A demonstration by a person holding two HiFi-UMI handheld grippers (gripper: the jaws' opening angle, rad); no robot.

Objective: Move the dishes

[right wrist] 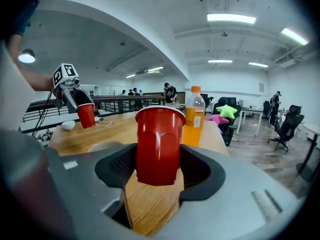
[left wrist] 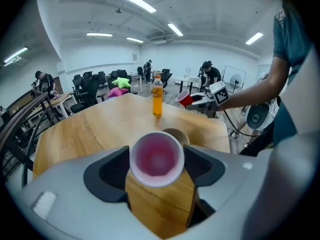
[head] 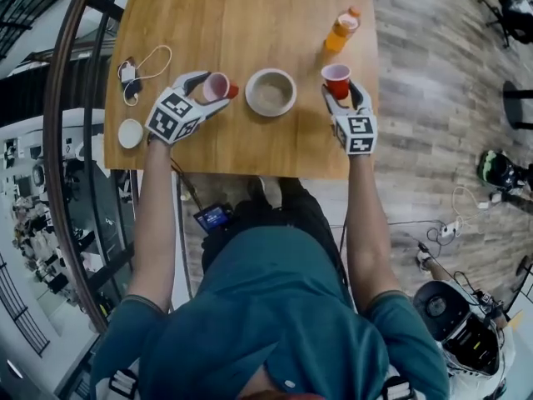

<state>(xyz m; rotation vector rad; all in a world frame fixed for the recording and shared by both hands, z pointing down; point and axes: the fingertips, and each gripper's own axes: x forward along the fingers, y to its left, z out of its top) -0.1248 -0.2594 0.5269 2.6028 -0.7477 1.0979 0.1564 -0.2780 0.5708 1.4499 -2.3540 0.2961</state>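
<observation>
Left red cup (left wrist: 156,158), tipped mouth-back, is clamped in left gripper (left wrist: 156,170); right red cup (right wrist: 159,146) stands upright, pinched by right gripper (right wrist: 159,165). Both sit near the table's (head: 233,15) near edge. Hazard: the tilted cup may roll on release into the bowl (head: 271,92) between them.

Teal short-sleeved shirt (head: 275,307); grey left gripper (head: 215,90), right gripper (head: 341,90).

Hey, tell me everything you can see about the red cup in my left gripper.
The red cup looks like a disposable plastic party cup, red outside with a pale pinkish inside and a white rim. It looks empty. It is tilted, with its mouth turned back toward the left hand-held gripper, whose jaws clamp its sides. In the head view it is over the wooden table, just left of the bowl. I can't tell whether it touches the tabletop.
</observation>
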